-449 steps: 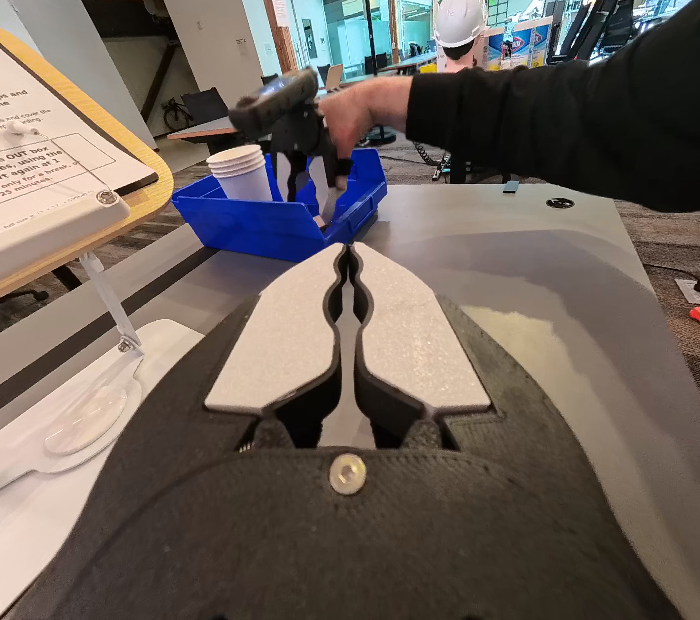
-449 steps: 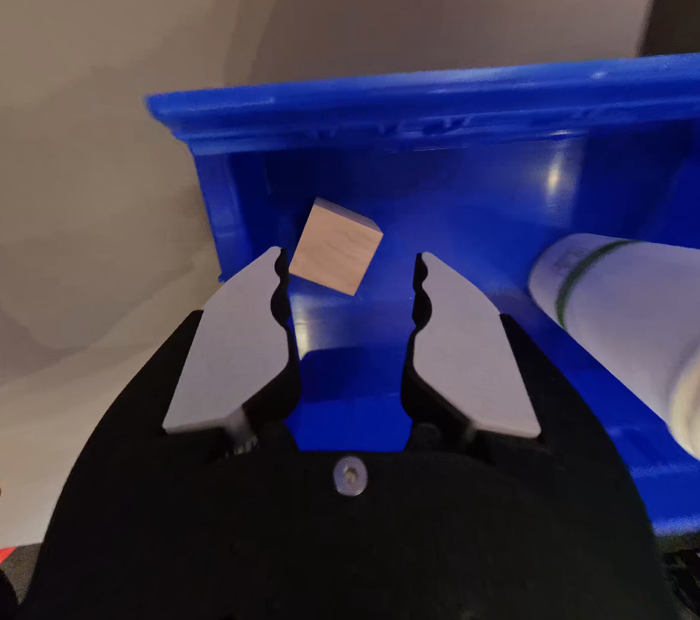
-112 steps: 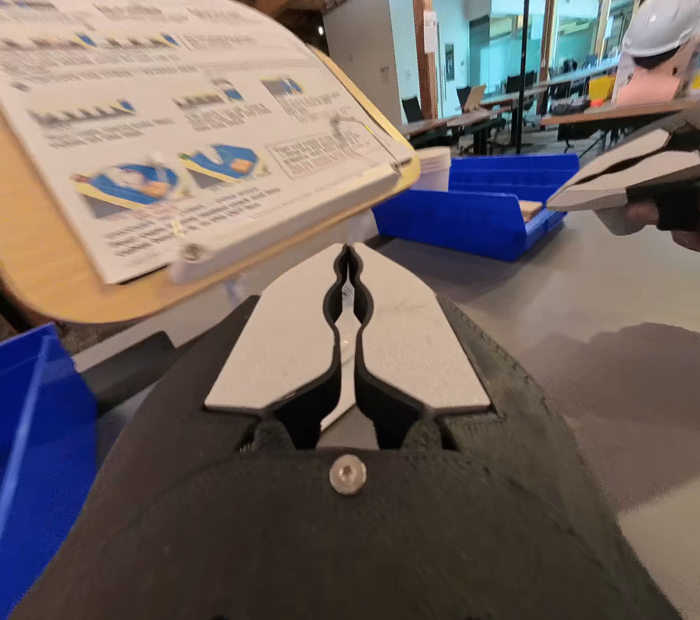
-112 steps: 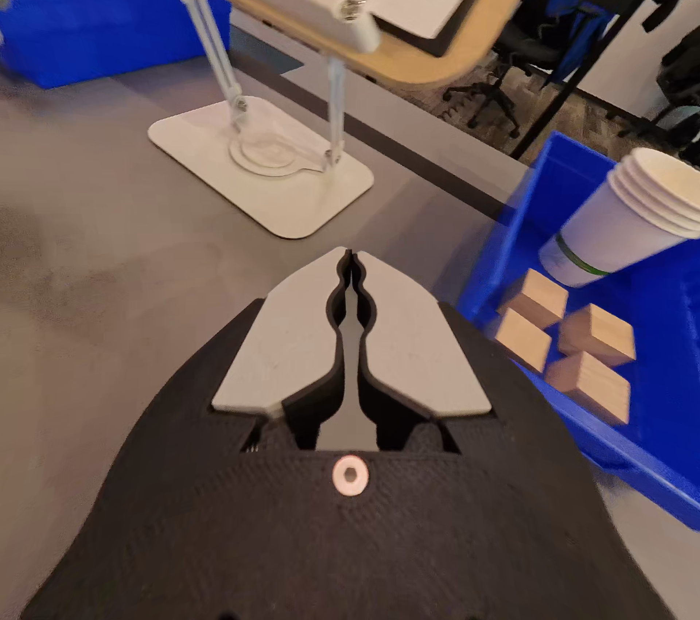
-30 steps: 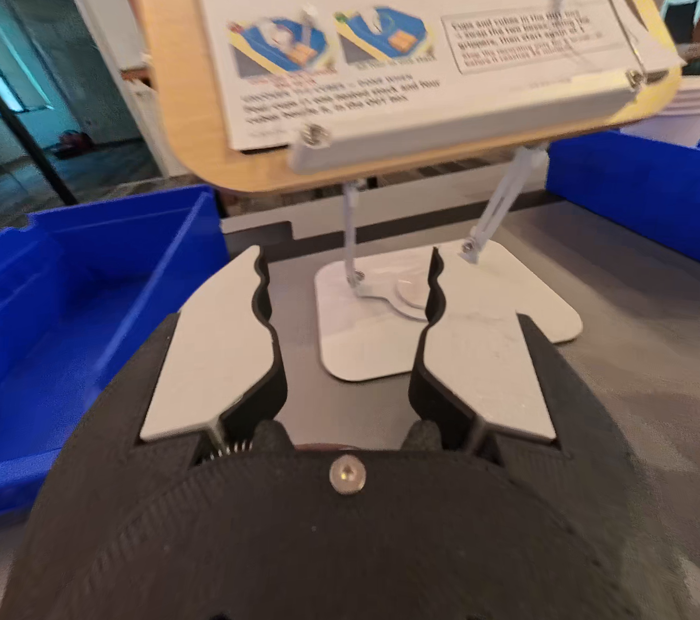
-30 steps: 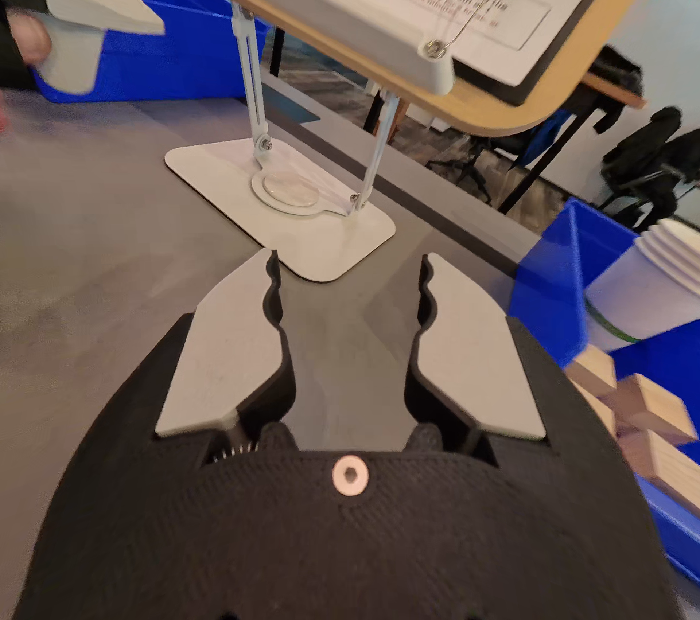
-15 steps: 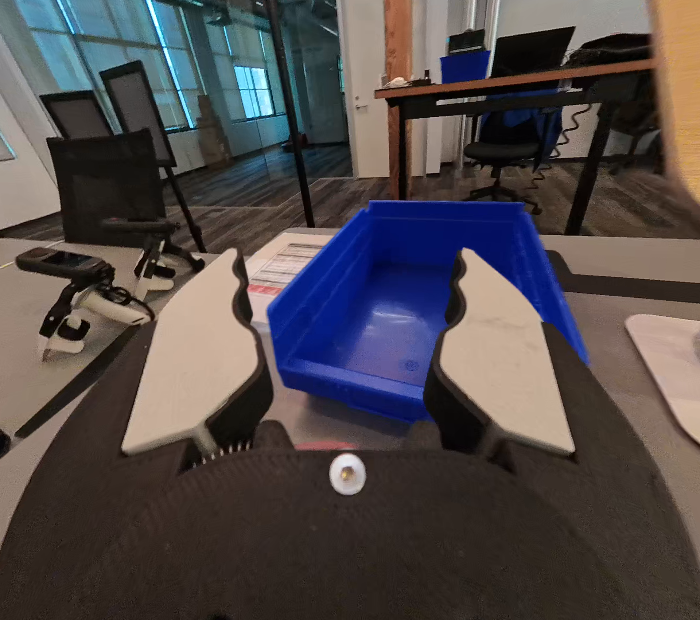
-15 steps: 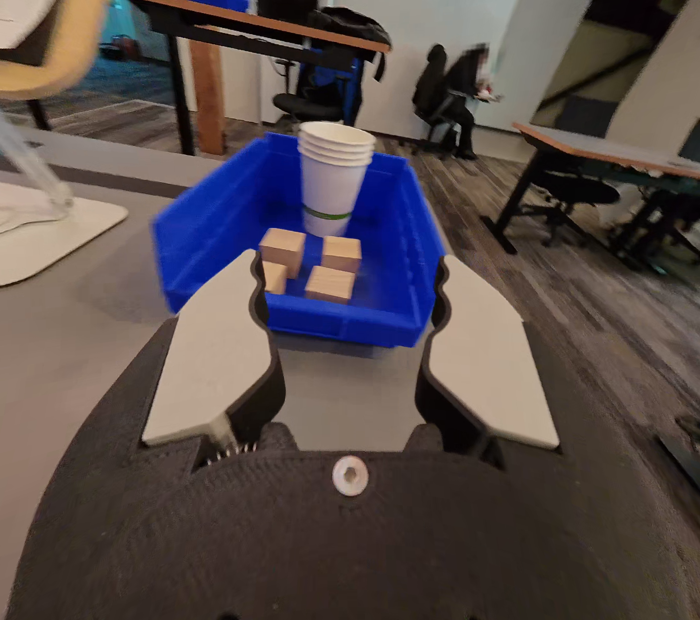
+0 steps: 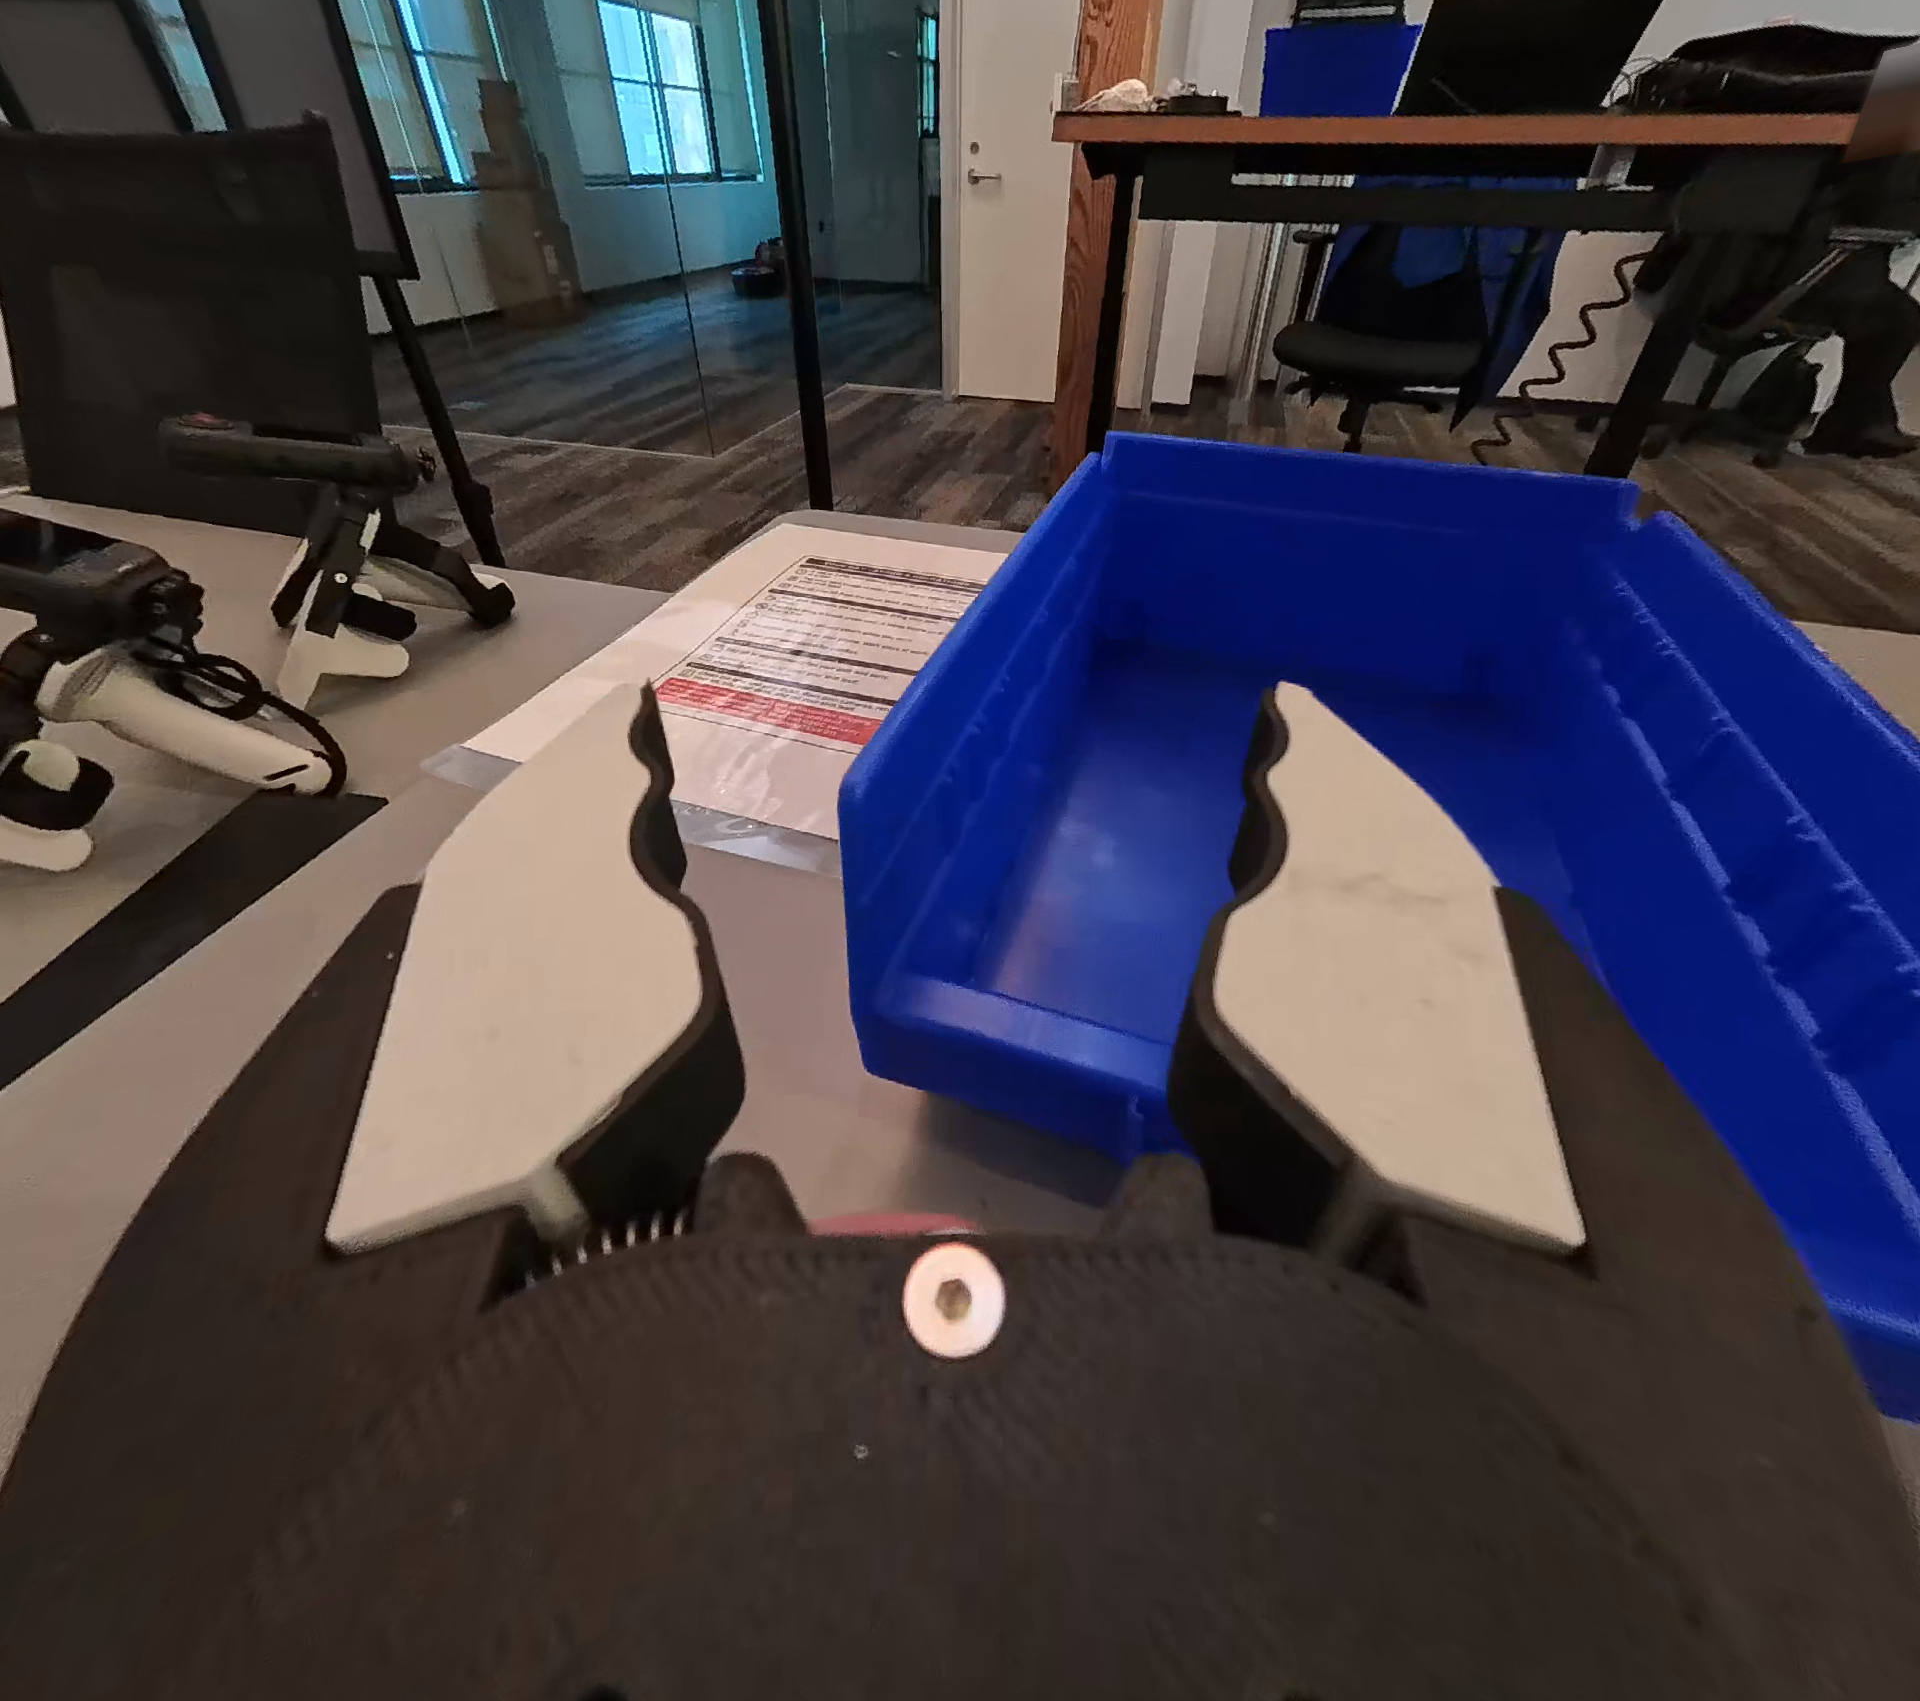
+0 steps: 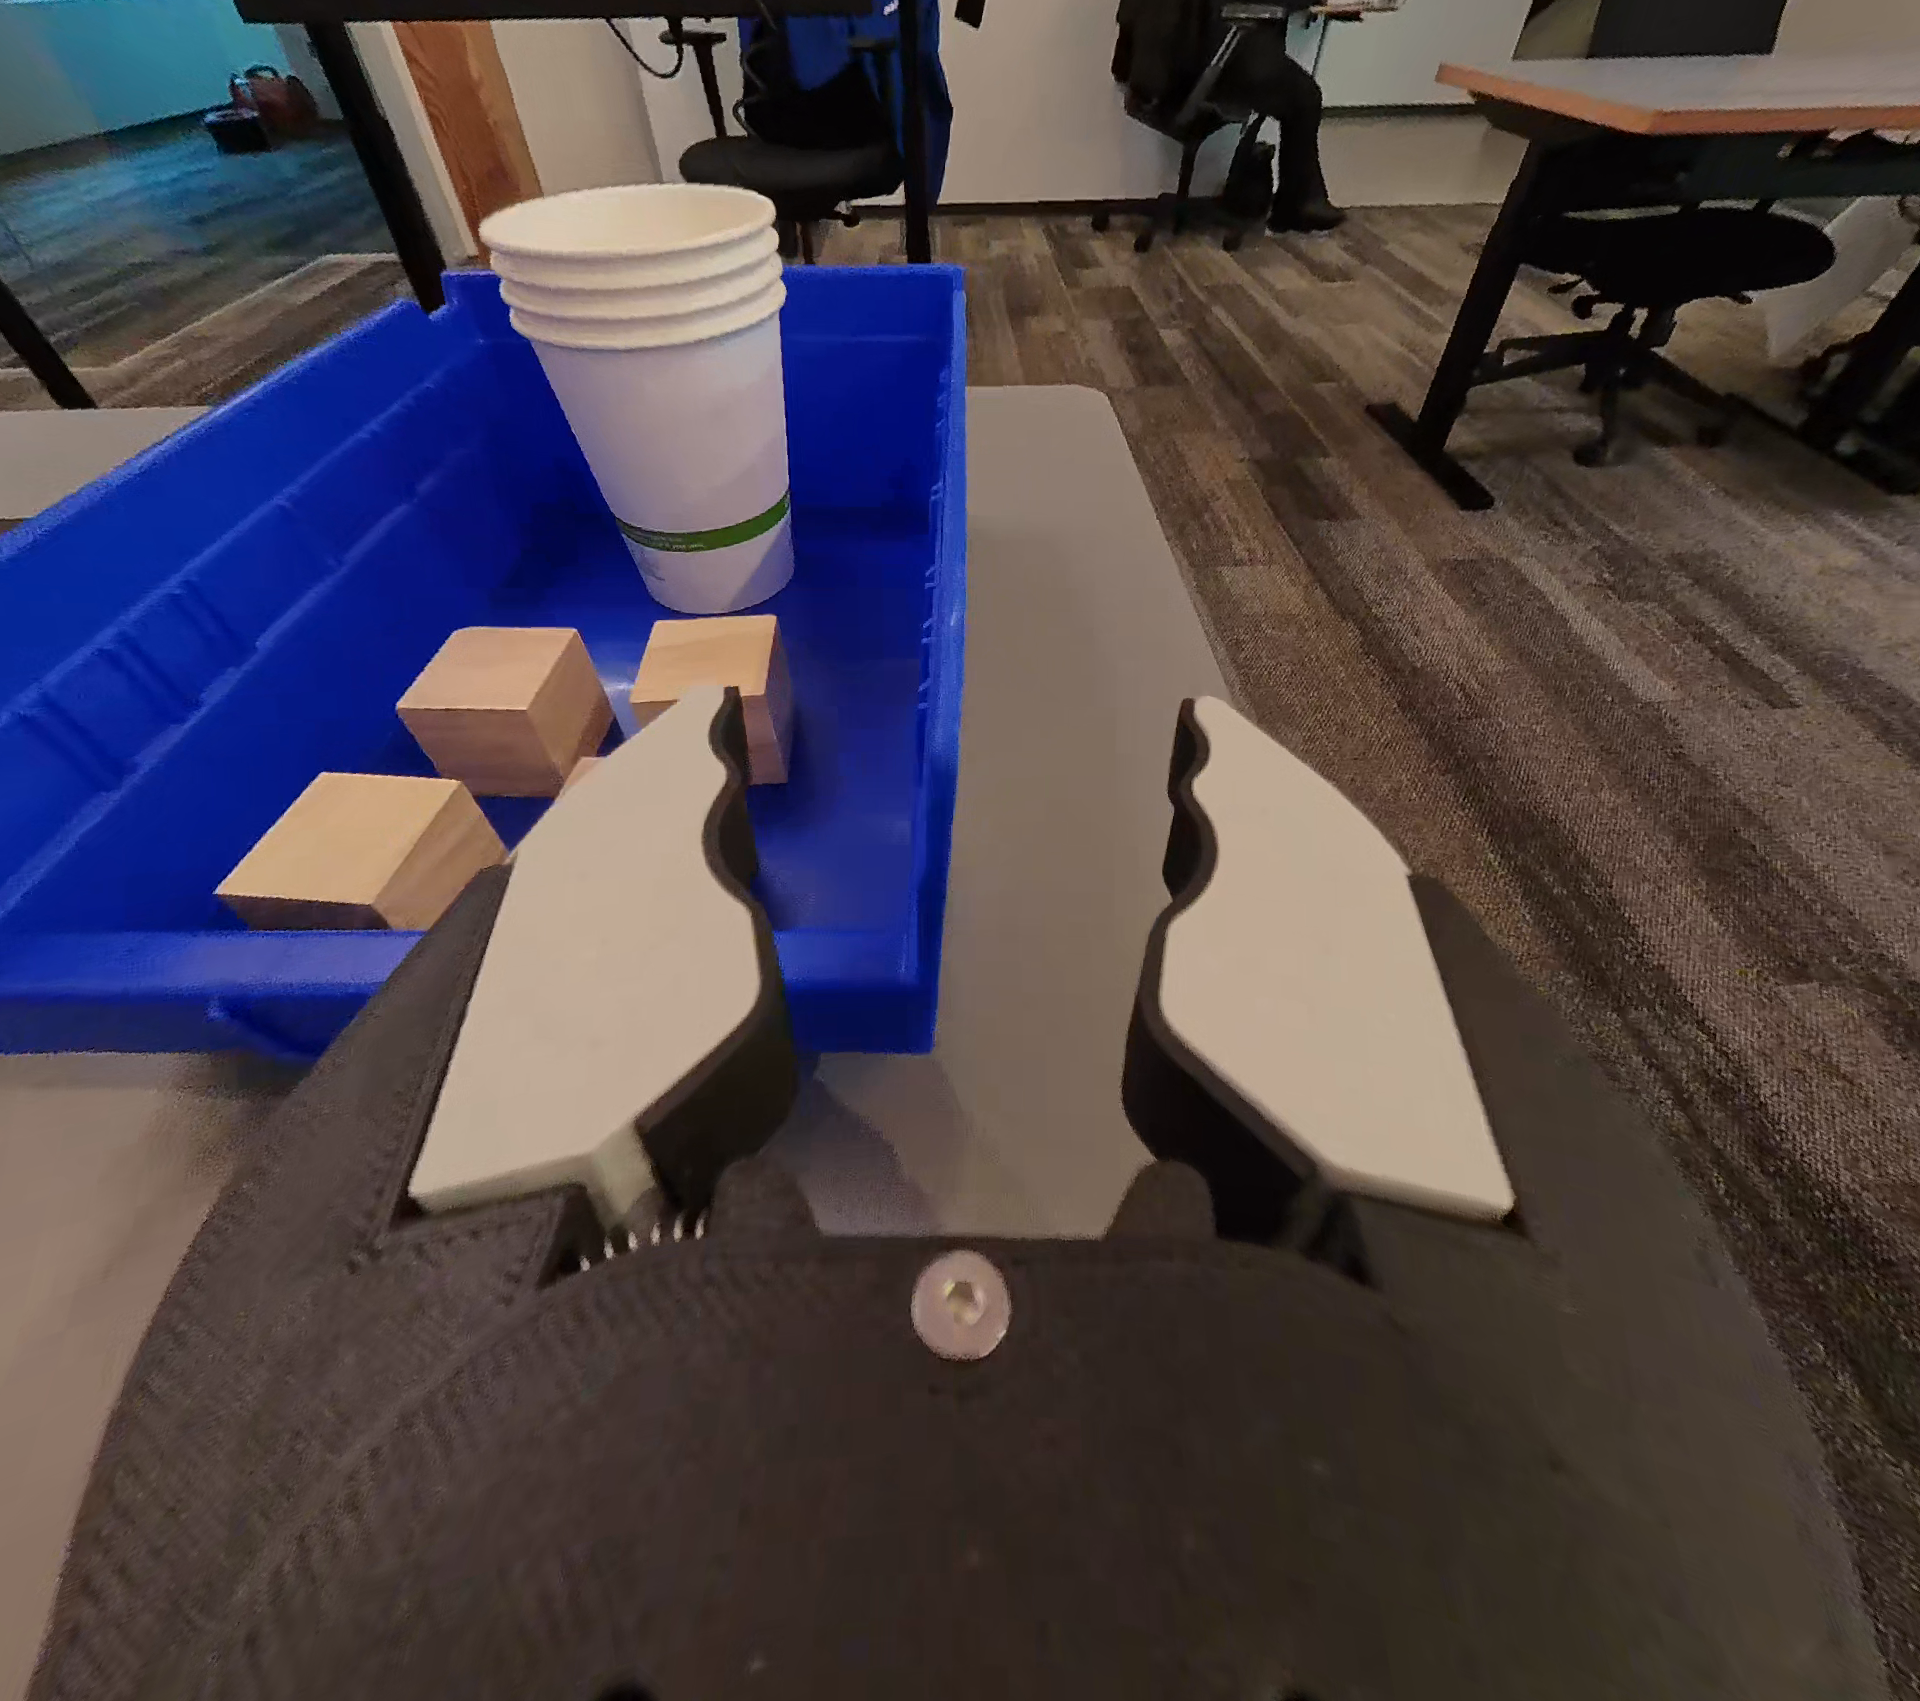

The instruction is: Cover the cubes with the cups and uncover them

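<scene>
In the right wrist view a stack of white paper cups (image 10: pixel 665 394) stands upright in a blue bin (image 10: pixel 940 612), with several wooden cubes (image 10: pixel 504 709) lying in front of it. My right gripper (image 10: pixel 956 716) is open and empty, just right of that bin's near corner, over the grey table. In the left wrist view my left gripper (image 9: pixel 951 706) is open and empty in front of a second blue bin (image 9: pixel 1714 716), which holds nothing that I can see.
A laminated sheet (image 9: pixel 800 675) lies on the table left of the empty bin. Handheld devices with cables (image 9: pixel 156 675) sit on a neighbouring table at left. The table's right edge (image 10: pixel 1164 571) drops to carpet. Desks and office chairs (image 10: pixel 1683 269) stand beyond.
Both grippers opened and swung away from the instruction stand. The left now faces the empty bin, closer than before. The right now faces the bin of cups and cubes, shifted to its right side.
</scene>
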`<state>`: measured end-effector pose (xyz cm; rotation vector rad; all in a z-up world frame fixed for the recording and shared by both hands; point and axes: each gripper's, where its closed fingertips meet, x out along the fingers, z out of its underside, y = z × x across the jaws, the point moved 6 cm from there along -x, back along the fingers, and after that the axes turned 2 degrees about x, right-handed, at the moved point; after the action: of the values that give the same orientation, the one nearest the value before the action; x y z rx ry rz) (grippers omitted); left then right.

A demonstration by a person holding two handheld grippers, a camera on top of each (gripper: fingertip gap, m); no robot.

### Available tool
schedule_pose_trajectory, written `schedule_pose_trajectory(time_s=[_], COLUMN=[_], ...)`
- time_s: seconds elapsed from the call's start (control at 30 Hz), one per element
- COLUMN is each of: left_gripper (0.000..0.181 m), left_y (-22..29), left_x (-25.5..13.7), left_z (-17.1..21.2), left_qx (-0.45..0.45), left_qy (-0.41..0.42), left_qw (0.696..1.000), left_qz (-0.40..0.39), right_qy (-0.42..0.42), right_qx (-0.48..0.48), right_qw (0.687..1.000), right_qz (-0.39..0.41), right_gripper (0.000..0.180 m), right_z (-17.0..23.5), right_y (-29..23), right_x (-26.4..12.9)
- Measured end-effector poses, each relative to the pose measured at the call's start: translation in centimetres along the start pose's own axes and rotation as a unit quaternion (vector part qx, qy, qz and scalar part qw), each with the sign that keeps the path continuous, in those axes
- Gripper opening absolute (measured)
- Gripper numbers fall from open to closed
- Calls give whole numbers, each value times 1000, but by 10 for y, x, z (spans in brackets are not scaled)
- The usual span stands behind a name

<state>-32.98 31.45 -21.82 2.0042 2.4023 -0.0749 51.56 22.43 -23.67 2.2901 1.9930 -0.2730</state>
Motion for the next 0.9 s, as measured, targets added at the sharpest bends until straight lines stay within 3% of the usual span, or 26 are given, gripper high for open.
schedule_pose_trajectory(time_s=[0.2, 0.43, 0.57, 0.8, 0.9], left_gripper=[101, 91, 71, 17, 9], left_y=[-5, -9, -9, -17, -20], left_x=[16, 29, 36, 43, 45], left_z=[12, 24, 32, 32, 33], left_qx=[12, 25, 28, -4, -26], left_qy=[-41, -93, -123, -134, -134], left_qw=[999, 994, 990, 987, 985], left_qz=[22, 48, 64, 83, 107], right_qy=[-34, -36, -40, -52, -57], right_qx=[4, 1, -1, -6, -18], right_qw=[999, 999, 998, 998, 998], right_qz=[-15, -34, -46, -43, -38], right_gripper=[72, 51, 35, 4, 3], right_z=[11, 7, 7, 6, 6], right_y=[2, -2, -5, -2, -2], right_x=[18, 25, 24, 23, 23])
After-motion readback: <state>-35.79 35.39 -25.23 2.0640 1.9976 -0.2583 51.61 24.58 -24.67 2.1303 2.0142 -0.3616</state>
